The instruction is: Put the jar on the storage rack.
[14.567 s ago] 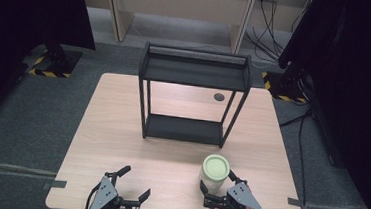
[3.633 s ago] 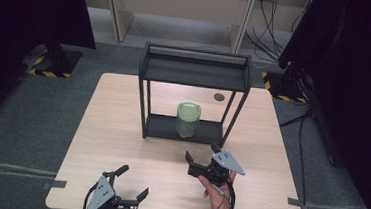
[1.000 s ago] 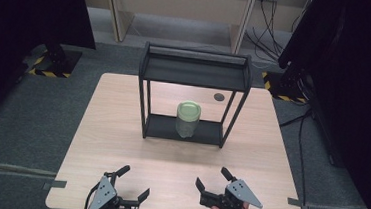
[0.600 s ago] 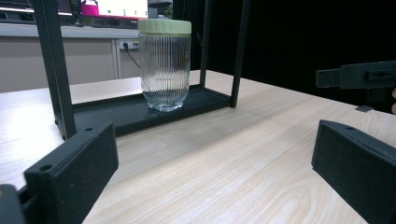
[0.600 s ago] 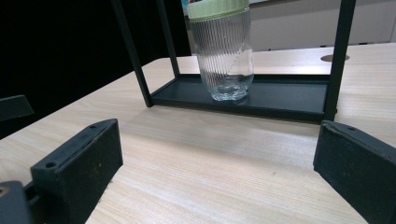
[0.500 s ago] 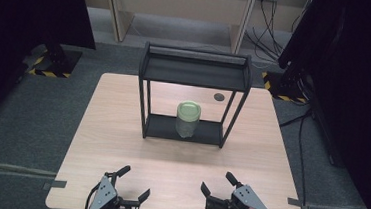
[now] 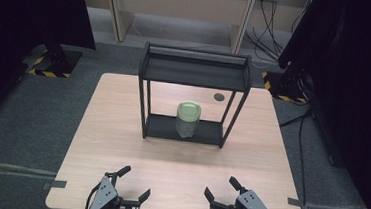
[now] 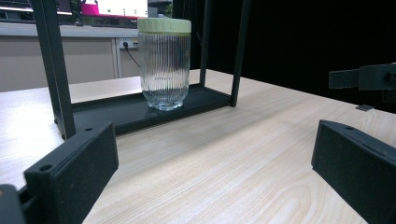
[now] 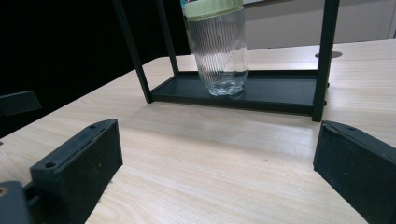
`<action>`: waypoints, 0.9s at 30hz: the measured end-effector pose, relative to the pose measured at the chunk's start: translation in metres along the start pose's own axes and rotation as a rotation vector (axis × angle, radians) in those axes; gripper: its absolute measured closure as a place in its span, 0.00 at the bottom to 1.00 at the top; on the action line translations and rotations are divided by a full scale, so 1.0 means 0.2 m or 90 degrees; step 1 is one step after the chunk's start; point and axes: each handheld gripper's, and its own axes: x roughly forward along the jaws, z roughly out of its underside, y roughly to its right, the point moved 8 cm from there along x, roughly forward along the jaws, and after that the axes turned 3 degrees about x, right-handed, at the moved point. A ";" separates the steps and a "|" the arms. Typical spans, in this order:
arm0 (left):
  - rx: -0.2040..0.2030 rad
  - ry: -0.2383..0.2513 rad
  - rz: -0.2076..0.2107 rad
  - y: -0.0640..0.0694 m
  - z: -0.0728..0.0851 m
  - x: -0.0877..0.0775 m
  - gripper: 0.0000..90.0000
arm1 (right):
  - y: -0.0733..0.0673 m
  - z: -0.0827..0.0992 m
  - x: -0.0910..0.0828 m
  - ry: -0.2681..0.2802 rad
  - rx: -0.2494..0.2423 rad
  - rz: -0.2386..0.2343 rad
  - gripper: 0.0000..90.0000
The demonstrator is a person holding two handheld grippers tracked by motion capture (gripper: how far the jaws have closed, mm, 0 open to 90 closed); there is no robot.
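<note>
A ribbed glass jar (image 7: 188, 120) with a pale green lid stands upright on the bottom shelf of a black rack (image 7: 195, 67), at 12 o'clock on the wooden table (image 7: 123, 109). Earlier it stood at the near edge by the right gripper (image 7: 223, 194); now nothing is held. That gripper has pulled back to 5 o'clock, jaws wide and empty. The left gripper (image 7: 134, 184) is unmoved at 7 o'clock, jaws also wide.
</note>
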 end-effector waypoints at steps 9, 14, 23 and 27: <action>0.001 -0.001 -0.001 0.00 0.00 0.00 0.00 | 0.01 0.02 -0.03 -0.008 0.002 -0.002 0.02; 0.000 0.000 -0.001 0.00 0.00 0.00 0.00 | 0.00 0.01 -0.03 -0.006 0.003 -0.004 0.02; 0.000 -0.001 -0.001 0.00 0.00 0.00 0.00 | -0.01 0.03 -0.06 -0.009 0.001 -0.011 0.02; 0.001 -0.001 0.000 0.00 0.00 0.00 0.00 | 0.00 0.05 -0.07 -0.015 0.003 -0.011 0.02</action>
